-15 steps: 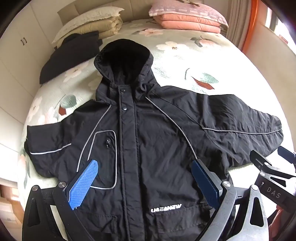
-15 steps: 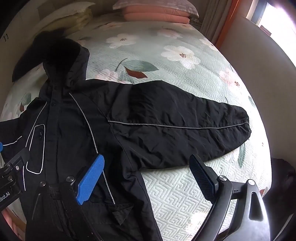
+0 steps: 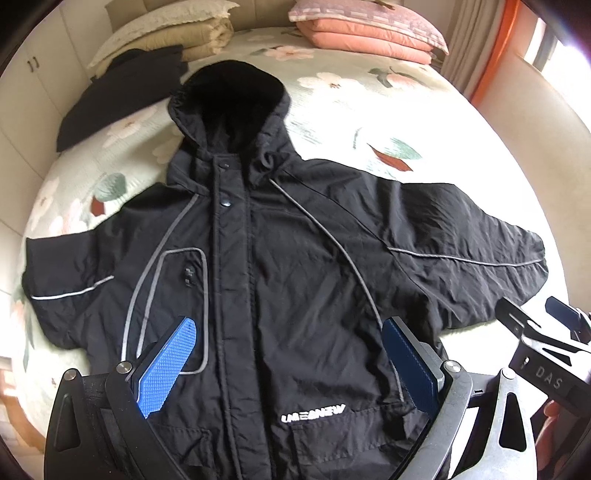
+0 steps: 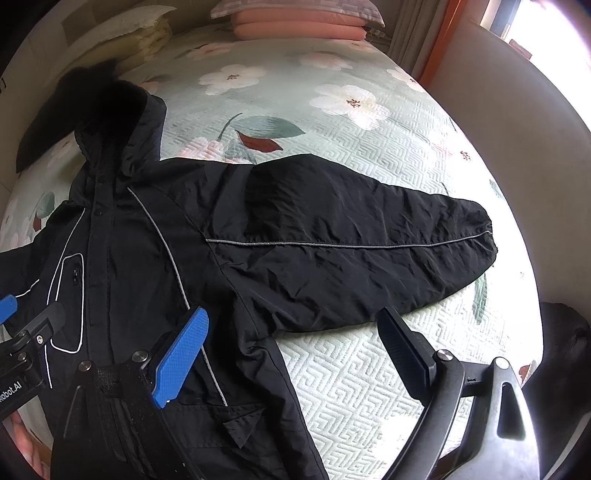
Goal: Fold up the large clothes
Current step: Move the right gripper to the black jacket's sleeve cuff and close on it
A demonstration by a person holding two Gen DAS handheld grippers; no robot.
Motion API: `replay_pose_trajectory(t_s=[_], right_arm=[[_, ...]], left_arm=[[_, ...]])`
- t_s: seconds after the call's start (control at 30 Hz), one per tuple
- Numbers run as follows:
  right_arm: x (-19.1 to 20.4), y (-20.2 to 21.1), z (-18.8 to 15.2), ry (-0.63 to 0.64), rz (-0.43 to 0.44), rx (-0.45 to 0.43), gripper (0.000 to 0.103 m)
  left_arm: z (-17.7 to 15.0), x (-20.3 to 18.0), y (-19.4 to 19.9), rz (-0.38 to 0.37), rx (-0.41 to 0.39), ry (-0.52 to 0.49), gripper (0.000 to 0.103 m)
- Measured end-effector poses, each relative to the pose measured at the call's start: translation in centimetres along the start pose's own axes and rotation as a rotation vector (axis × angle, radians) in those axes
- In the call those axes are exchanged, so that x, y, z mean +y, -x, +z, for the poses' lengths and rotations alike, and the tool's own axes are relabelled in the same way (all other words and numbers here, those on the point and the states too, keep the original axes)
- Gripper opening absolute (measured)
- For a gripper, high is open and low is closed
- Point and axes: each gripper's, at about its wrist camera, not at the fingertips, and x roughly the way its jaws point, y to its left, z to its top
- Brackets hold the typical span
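Nothing folded yet: black jacket (image 3: 295, 280) flat on bed (image 4: 369, 369), sleeves out. My left hand-held gripper (image 3: 291, 362) and right hand-held gripper (image 4: 295, 347) both wide open, empty.

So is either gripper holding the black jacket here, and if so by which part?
Nothing is held. The left gripper and right gripper both have their jaws wide open above the jacket, which lies spread flat on the bed.

Count: 1 black hooded jacket (image 3: 295, 280) flat under both grippers, 2 sleeves out. 1 dark folded garment (image 3: 122, 99) far ahead-left of left gripper (image 3: 288, 362). 2 pillow/quilt stacks ahead: beige (image 3: 173, 33), pink (image 3: 365, 33). 2 grippers; right gripper (image 4: 295, 354).
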Motion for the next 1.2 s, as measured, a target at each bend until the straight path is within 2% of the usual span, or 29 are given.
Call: replay_pose_trajectory(t_s=[0.13,0.2,0.27,0.37,0.47,0.73,0.87,1.0,1.07,1.2], right_arm=[[-1.0,0.0,0.0,-0.019,-0.006,-0.003,0.094],[-2.0,0.0,0.1,-0.036,-0.018,-0.008,0.094],[-3.2,0.0,0.1,-0.05,-0.03,-0.01,0.094],[-5.5,0.0,0.2,-0.069,-0.057,-0.015,0.094],[-8.1,-0.1,0.2,-0.092,-0.08,-0.021,0.094],[-15.0,-1.3,0.3,-0.16,-0.092,-0.012,0.094],[-20.4,-2.5,-0.2,-0.207,-0.109,-0.065,0.094],[-29.1,-5.6,-0.2,-0.359,-0.004,-0.051,0.094],[-32.5,-7.6,0.5,-0.396,0.039,-0.042,0.094],[-37.1,-12.2,2.2,-0.47,0.127,0.001,0.089]], left_arm=[[-0.3,-1.3,-0.4,0.003,0.009,-0.042,0.101],[0.1,-1.6,-0.6,-0.003,0.089,-0.052,0.101],[0.4,-2.1,-0.8,-0.012,0.1,-0.048,0.101],[0.8,-3.0,-0.6,-0.019,0.03,-0.043,0.101],[1.5,-4.2,-0.4,-0.007,0.01,-0.054,0.101],[2.9,-7.3,-0.7,-0.02,0.002,-0.054,0.101],[3.6,-7.9,-1.5,-0.067,0.019,0.0,0.101],[4.2,-8.9,-2.0,-0.023,-0.004,-0.029,0.101],[4.4,-9.4,-2.0,-0.002,-0.017,-0.052,0.101],[4.6,-10.4,-2.5,-0.011,-0.009,-0.056,0.101]])
